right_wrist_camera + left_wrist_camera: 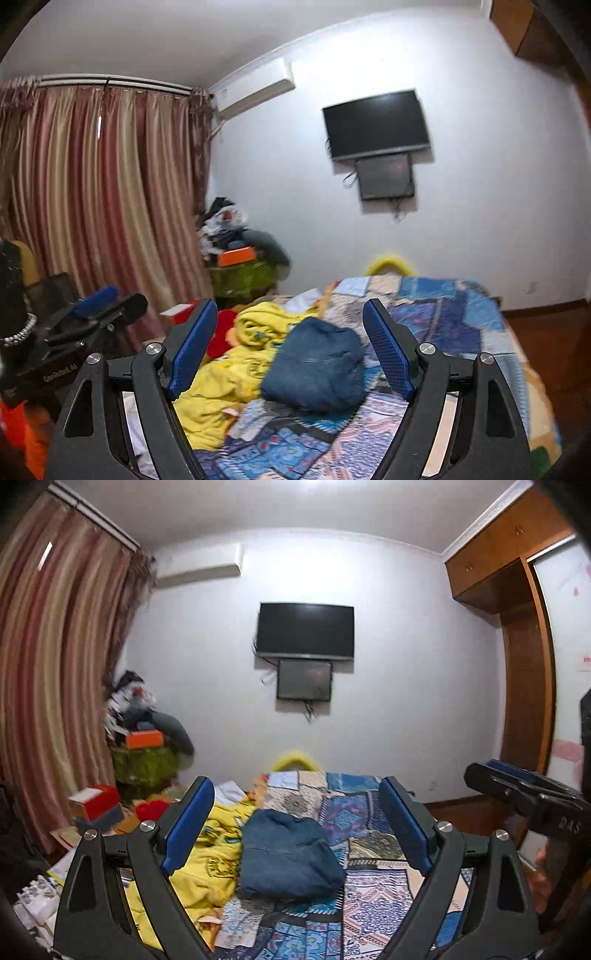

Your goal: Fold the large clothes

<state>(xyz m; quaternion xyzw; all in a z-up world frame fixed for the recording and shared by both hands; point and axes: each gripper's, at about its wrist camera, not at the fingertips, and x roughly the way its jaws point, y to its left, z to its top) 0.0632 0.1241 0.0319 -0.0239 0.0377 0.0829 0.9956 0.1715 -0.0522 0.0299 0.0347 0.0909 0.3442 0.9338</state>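
A folded blue denim garment lies on the patchwork bedspread; it also shows in the right wrist view. A crumpled yellow garment lies to its left, also in the right wrist view. My left gripper is open and empty, held above the bed with the denim between its blue-padded fingers in view. My right gripper is open and empty, also raised above the bed. Each gripper shows at the other view's edge: the right gripper, the left gripper.
A red item lies beside the yellow garment. A cluttered stand with an orange box is in the left corner by striped curtains. A wall TV faces me. A wooden wardrobe stands on the right.
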